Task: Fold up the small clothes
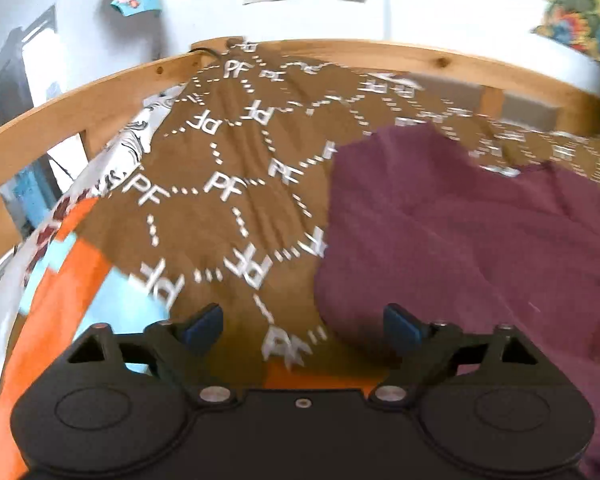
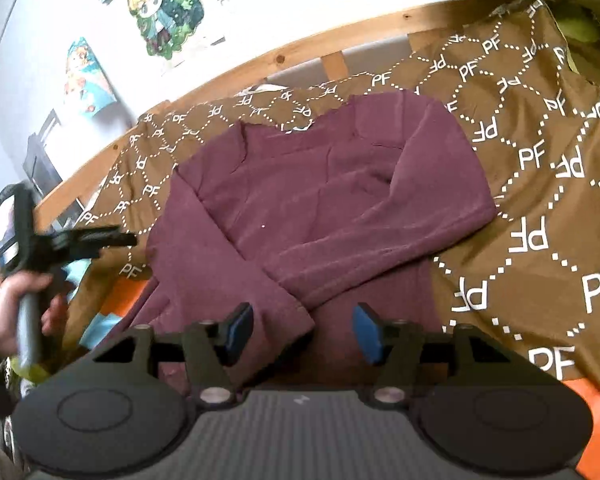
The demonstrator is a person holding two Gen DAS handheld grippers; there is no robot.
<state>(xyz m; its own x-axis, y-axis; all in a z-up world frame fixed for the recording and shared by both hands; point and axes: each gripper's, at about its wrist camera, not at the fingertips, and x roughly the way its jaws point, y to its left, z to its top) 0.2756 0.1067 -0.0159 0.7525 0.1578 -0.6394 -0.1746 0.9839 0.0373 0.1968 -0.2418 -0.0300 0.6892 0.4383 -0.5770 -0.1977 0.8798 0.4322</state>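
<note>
A maroon sweater (image 2: 324, 200) is laid flat on a brown cloth (image 2: 540, 208) printed with white letters, spread over a bed with a wooden rail (image 2: 300, 50); both sleeves are seen folded across the body. The right gripper (image 2: 303, 334) is held over the sweater's near edge, jaws apart, nothing between them; the left gripper (image 1: 303, 326) is held over the cloth just left of the sweater, jaws wide apart and empty; its picture is blurred.

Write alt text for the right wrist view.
A maroon long-sleeved top lies on a brown PF-patterned bedspread, sleeves folded across its front. The right gripper hangs open over its near edge; the left gripper is at left.
</note>
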